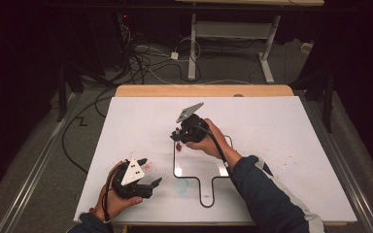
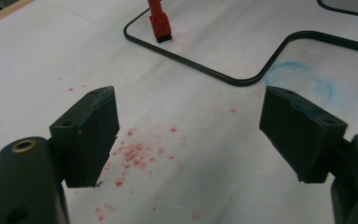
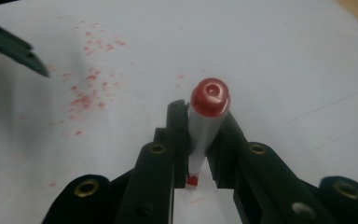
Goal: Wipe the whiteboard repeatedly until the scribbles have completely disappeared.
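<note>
A red marker (image 3: 209, 95) with a white barrel stands upright with its tip on the white board (image 1: 281, 121). My right gripper (image 3: 201, 117) is shut on its barrel. In the high view the right gripper (image 1: 179, 137) holds the marker (image 1: 177, 138) at the upper left corner of a black drawn outline (image 1: 175, 167). My left gripper (image 1: 151, 171) rests at the board's near left, jaws wide apart with nothing between them. In the left gripper view, the left gripper (image 2: 191, 135) looks over red specks (image 2: 135, 154) toward the marker tip (image 2: 159, 23) and the outline (image 2: 242, 81).
A faint blue smudge (image 1: 183, 184) lies inside the outline near its neck. Red specks (image 1: 284, 160) dot the board's right side. The wooden table edge (image 1: 204, 91) runs behind the board. Cables and desk legs lie on the floor beyond.
</note>
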Motion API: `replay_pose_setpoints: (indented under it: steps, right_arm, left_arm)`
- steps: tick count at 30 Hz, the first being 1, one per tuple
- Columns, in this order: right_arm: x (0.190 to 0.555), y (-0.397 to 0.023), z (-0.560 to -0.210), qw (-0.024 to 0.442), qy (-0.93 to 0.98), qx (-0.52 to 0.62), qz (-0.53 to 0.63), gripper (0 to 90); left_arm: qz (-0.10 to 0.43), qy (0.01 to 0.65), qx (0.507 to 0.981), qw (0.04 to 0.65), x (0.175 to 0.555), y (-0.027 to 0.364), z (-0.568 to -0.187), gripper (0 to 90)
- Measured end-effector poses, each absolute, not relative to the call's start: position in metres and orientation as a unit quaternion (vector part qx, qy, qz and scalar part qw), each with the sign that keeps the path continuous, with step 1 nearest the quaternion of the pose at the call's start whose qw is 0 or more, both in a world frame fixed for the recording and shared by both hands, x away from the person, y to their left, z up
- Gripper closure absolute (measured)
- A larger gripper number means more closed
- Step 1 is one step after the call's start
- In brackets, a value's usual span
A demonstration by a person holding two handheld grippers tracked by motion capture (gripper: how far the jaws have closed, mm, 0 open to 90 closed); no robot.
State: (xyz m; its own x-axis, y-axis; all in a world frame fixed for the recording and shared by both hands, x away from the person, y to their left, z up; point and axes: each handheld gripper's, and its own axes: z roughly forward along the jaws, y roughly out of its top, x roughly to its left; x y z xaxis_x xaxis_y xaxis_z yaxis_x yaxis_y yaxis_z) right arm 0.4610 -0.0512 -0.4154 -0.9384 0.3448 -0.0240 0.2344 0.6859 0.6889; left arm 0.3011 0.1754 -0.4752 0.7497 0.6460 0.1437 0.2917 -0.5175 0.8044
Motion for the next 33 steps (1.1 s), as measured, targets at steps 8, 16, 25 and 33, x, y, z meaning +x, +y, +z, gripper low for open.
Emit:
replay_pose_setpoints:
  steps: [8, 16, 25, 33]
  right_arm:
    - [0.472, -0.063, -0.414, 0.139, 0.911, 0.187, 0.340, 81.0]
    - [0.480, -0.072, -0.413, 0.155, 0.905, 0.213, 0.333, 81.1]
    - [0.472, -0.068, -0.413, 0.073, 0.910, 0.201, 0.356, 81.1]
    - [0.446, -0.053, -0.416, 0.050, 0.917, 0.158, 0.363, 81.1]
  left_arm:
    - [0.220, 0.276, 0.843, 0.405, 0.301, 0.175, -0.475, 18.8]
    - [0.219, 0.276, 0.844, 0.403, 0.301, 0.174, -0.475, 18.8]
    - [0.220, 0.277, 0.843, 0.404, 0.300, 0.175, -0.475, 18.7]
    - [0.220, 0.275, 0.845, 0.403, 0.300, 0.174, -0.475, 18.7]
